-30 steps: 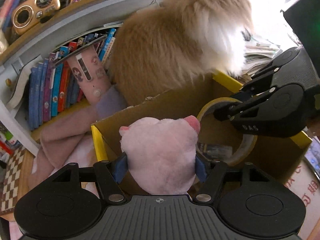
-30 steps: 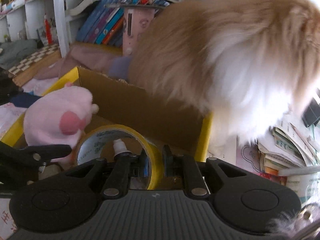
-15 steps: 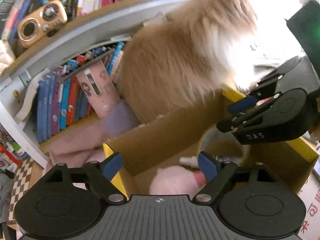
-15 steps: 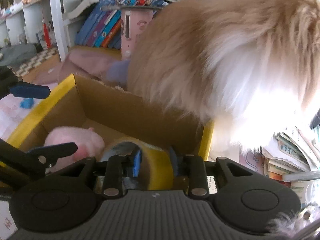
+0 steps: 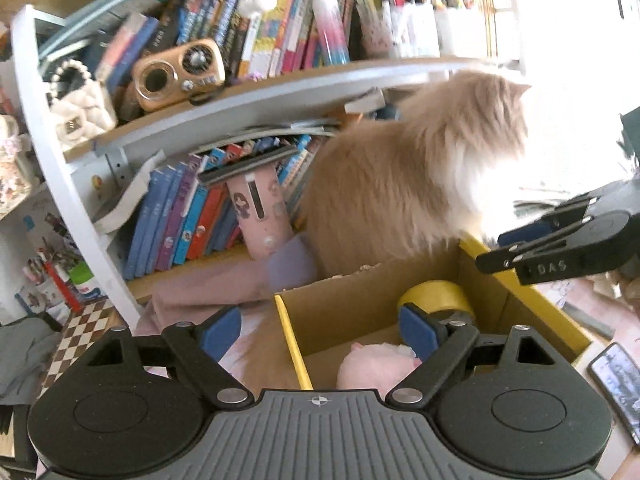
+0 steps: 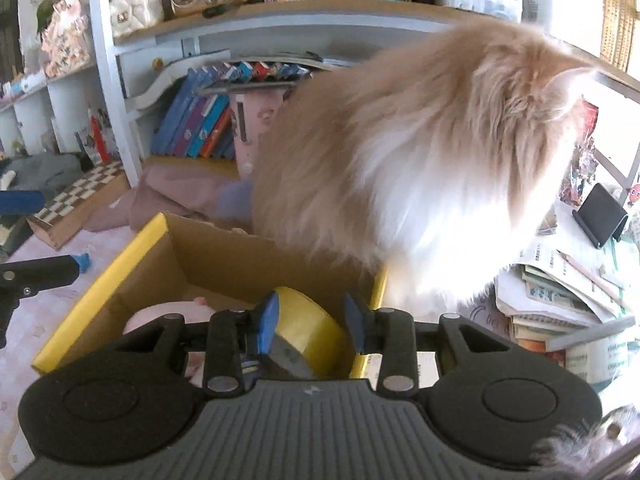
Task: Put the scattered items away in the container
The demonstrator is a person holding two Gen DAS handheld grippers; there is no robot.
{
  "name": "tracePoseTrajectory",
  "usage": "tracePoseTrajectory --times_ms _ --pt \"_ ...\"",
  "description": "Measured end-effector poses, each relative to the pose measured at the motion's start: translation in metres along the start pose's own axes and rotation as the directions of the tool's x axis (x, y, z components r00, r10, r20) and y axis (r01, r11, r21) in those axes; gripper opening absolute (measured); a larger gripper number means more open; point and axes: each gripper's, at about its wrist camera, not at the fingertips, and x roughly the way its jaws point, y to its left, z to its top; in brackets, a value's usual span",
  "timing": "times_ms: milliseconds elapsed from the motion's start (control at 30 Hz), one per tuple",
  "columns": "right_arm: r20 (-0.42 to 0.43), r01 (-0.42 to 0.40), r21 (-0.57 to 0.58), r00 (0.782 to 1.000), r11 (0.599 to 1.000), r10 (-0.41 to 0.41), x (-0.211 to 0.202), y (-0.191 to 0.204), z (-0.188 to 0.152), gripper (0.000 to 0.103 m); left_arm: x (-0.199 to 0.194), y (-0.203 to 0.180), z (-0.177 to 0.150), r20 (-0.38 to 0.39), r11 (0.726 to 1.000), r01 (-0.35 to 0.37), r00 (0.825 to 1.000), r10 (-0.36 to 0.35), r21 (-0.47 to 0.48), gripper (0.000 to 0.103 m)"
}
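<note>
A cardboard box with yellow rims sits in front of me. A pink plush toy lies inside it on the floor of the box. A yellow tape roll lies inside beside the plush. My left gripper is open and empty, raised above the box's left rim. My right gripper is open and empty above the tape roll, its blue pads apart and clear of the roll. The right gripper also shows at the right of the left wrist view.
A fluffy ginger and white cat stands right behind the box's far wall. A bookshelf is behind it. A pile of papers and a phone lie right of the box. A chequered board lies at left.
Both grippers opened and lifted up and back. The pink plush dropped from the left gripper into the box, and the tape roll dropped from the right gripper into the box.
</note>
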Motion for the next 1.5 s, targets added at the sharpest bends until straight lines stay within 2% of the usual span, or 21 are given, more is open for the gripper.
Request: tracePoseTrajectory --times_ms 200,333,567,733,833,933,1133,1267,1367,1500 --pt "0.072 0.008 0.015 0.997 1.000 -0.009 -0.038 0.024 -0.009 0.035 -0.037 -0.002 -0.008 0.058 0.998 0.002 0.998 0.002 -0.067 0.090" --pt "0.126 0.043 0.037 0.991 0.998 -0.047 -0.067 0.038 -0.025 0.037 -0.065 -0.007 -0.023 0.088 0.998 -0.021 0.996 0.026 -0.058 0.094" --pt "0.195 0.130 0.071 0.971 0.989 -0.141 -0.114 0.075 -0.076 0.040 -0.113 -0.006 -0.070 0.116 0.999 -0.043 0.992 0.046 -0.029 0.096" --pt "0.237 0.174 0.124 0.951 0.977 -0.199 -0.146 0.108 -0.110 0.044 -0.141 0.007 -0.103 0.104 0.997 -0.041 0.993 0.048 -0.070 0.097" --pt "0.235 0.163 0.171 0.951 0.972 -0.201 -0.158 0.127 -0.126 0.045 -0.153 0.020 -0.120 0.088 0.993 -0.045 0.995 0.054 -0.110 0.097" --pt "0.218 0.166 0.154 0.956 0.974 -0.197 -0.163 0.149 -0.135 0.047 -0.163 0.032 -0.136 0.067 0.989 -0.059 0.995 0.068 -0.133 0.097" --pt "0.165 0.169 0.105 0.969 0.980 -0.185 -0.168 0.195 -0.151 0.061 -0.174 0.049 -0.166 0.026 0.980 -0.070 0.997 0.076 -0.184 0.097" --pt "0.134 0.170 0.056 0.975 0.984 -0.176 -0.169 0.227 -0.160 0.071 -0.179 0.058 -0.185 -0.033 0.978 -0.077 0.997 0.072 -0.191 0.097" --pt "0.122 0.166 0.036 0.978 0.985 -0.169 -0.172 0.247 -0.167 0.077 -0.185 0.067 -0.194 -0.046 0.978 -0.081 0.996 0.073 -0.194 0.097" --pt "0.098 0.165 0.040 0.981 0.985 -0.168 -0.171 0.266 -0.174 0.080 -0.194 0.079 -0.210 -0.070 0.974 -0.080 0.995 0.066 -0.213 0.097"
